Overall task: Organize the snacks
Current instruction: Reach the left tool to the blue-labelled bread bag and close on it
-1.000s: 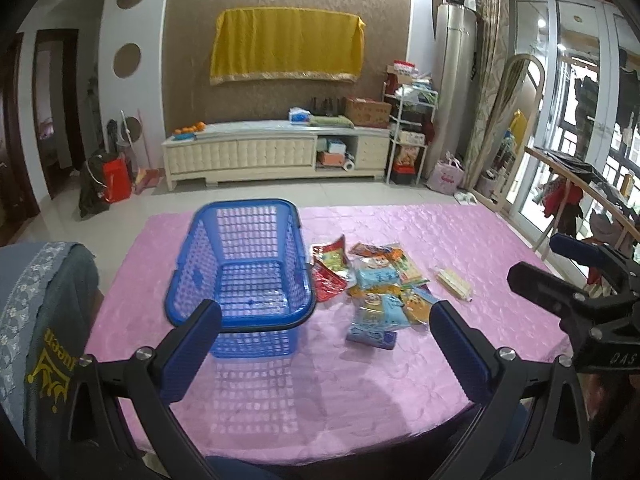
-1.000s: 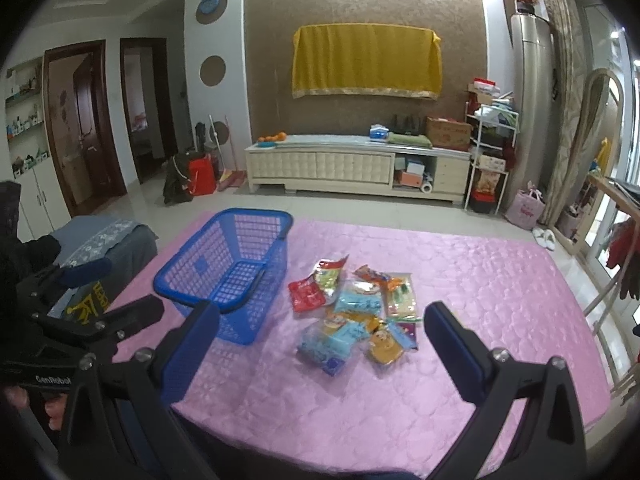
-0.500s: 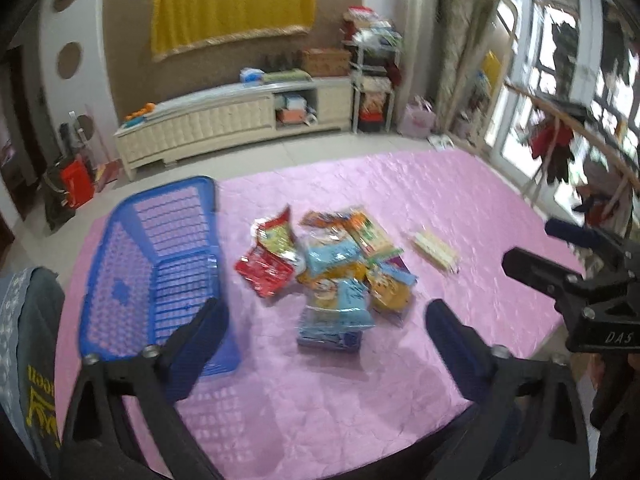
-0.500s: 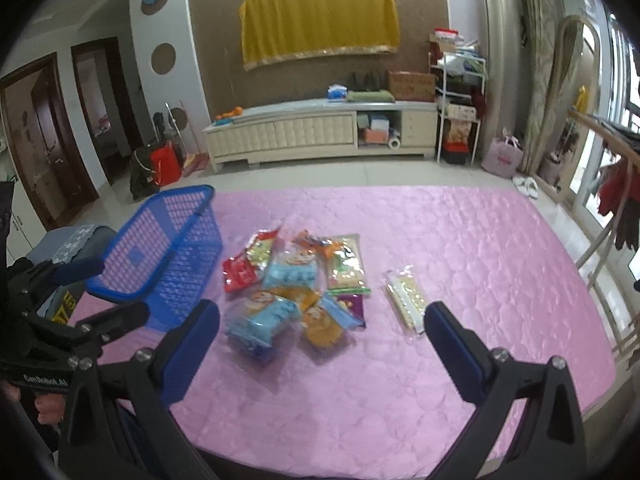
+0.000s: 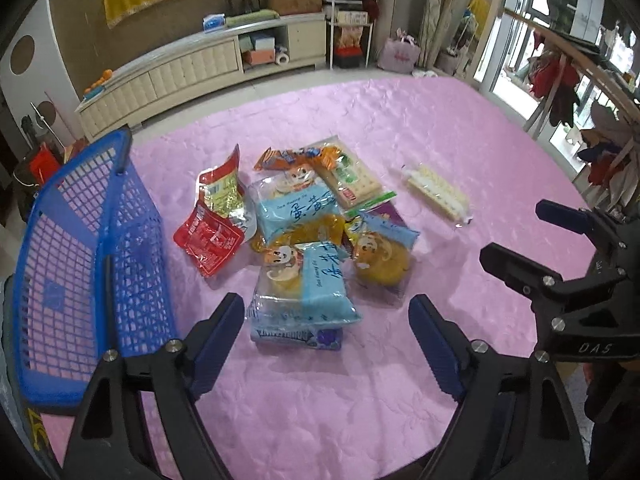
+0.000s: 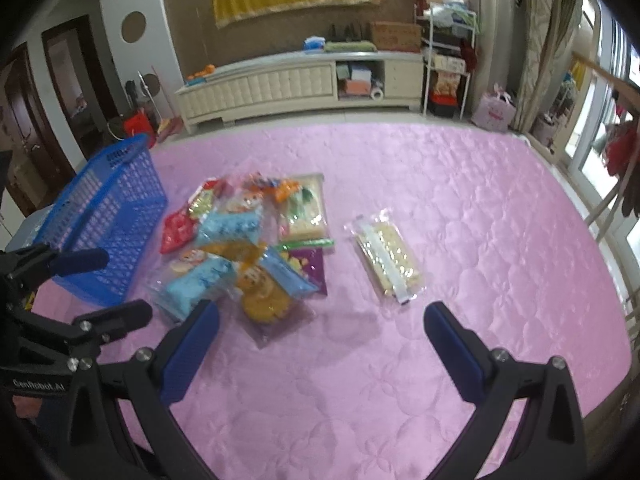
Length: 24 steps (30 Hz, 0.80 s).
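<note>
Left wrist view. Left gripper [image 5: 326,322]: blue-padded jaws apart, just been closing somewhat, nothing pressed between them; the near end of a blue pastry packet [image 5: 316,280] lies in line with the gap, untouched. Snack pile [image 5: 304,224] on the pink quilted tablecloth [image 5: 440,128]: red sachet [image 5: 208,240] at the left edge, a second blue packet [image 5: 296,208] behind, an orange-filled clear bag [image 5: 380,258] to the right, a cracker pack [image 5: 352,178] at the back. A clear wafer pack [image 5: 436,194] lies apart, right of the pile. Blue mesh basket [image 5: 100,240]: left of the pile, just beside it, holding no snacks. Right gripper [image 5: 536,236]: at the right edge, fingers spread.

Right wrist view. Right gripper [image 6: 320,340]: jaws wide apart, holding nothing, over bare cloth [image 6: 480,184] between pile [image 6: 248,240] and wafer pack [image 6: 386,258]. Basket [image 6: 108,216] at the left, beyond the pile. Left gripper [image 6: 106,288]: lower left, fingers parted, near the basket's front wall. A white low cabinet [image 6: 280,84] stands against the far wall.
</note>
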Each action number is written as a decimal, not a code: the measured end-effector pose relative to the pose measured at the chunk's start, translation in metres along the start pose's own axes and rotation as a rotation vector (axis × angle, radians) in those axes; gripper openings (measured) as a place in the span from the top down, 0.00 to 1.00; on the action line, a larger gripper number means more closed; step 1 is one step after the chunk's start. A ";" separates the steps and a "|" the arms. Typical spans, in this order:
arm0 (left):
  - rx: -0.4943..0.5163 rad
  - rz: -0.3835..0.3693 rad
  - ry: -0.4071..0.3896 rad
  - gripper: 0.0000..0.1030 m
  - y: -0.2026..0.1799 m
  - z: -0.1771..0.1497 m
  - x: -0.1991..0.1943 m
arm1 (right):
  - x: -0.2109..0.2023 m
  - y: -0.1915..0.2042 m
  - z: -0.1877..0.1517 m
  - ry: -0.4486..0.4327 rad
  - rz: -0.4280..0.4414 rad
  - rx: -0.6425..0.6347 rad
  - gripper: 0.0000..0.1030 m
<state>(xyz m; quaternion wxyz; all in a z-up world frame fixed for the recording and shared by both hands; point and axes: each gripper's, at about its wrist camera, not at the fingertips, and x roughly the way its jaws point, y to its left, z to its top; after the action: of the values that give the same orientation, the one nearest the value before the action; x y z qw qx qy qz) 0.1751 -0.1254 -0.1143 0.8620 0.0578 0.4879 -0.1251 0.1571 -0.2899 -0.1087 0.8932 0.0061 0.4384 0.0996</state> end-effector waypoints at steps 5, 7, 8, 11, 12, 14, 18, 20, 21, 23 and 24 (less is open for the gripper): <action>-0.002 0.000 0.040 0.19 0.006 0.011 0.024 | 0.021 -0.003 0.000 0.022 -0.034 0.006 0.00; 0.014 0.004 0.058 0.19 0.006 0.015 0.036 | 0.028 -0.004 0.002 0.027 -0.032 0.015 0.00; 0.018 0.006 0.067 0.19 0.007 0.017 0.041 | 0.031 -0.005 0.002 0.031 -0.035 0.018 0.00; 0.016 0.000 0.106 0.19 0.012 0.022 0.057 | 0.038 -0.008 0.005 0.033 -0.043 0.025 0.00; 0.019 -0.001 0.122 0.19 0.013 0.023 0.061 | 0.039 -0.009 0.005 0.035 -0.044 0.026 0.00; 0.033 0.009 0.137 0.19 0.013 0.025 0.068 | 0.043 -0.010 0.005 0.040 -0.047 0.029 0.00; 0.048 0.024 0.172 0.19 0.013 0.027 0.083 | 0.049 -0.012 0.005 0.054 -0.048 0.035 0.00; 0.039 0.019 0.193 0.19 0.015 0.027 0.090 | 0.052 -0.012 0.004 0.062 -0.045 0.036 0.00; 0.031 0.020 0.205 0.19 0.016 0.027 0.094 | 0.053 -0.012 0.004 0.066 -0.044 0.035 0.00; 0.021 0.013 0.215 0.19 0.020 0.027 0.099 | 0.054 -0.013 0.005 0.071 -0.044 0.035 0.00; 0.015 0.004 0.222 0.19 0.022 0.027 0.101 | 0.055 -0.013 0.005 0.073 -0.041 0.035 0.00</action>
<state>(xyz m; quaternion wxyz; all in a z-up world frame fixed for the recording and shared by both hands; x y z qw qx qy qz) 0.2532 -0.1265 -0.1872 0.8025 0.0788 0.5792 -0.1197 0.1957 -0.2924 -0.1496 0.8782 0.0090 0.4725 0.0736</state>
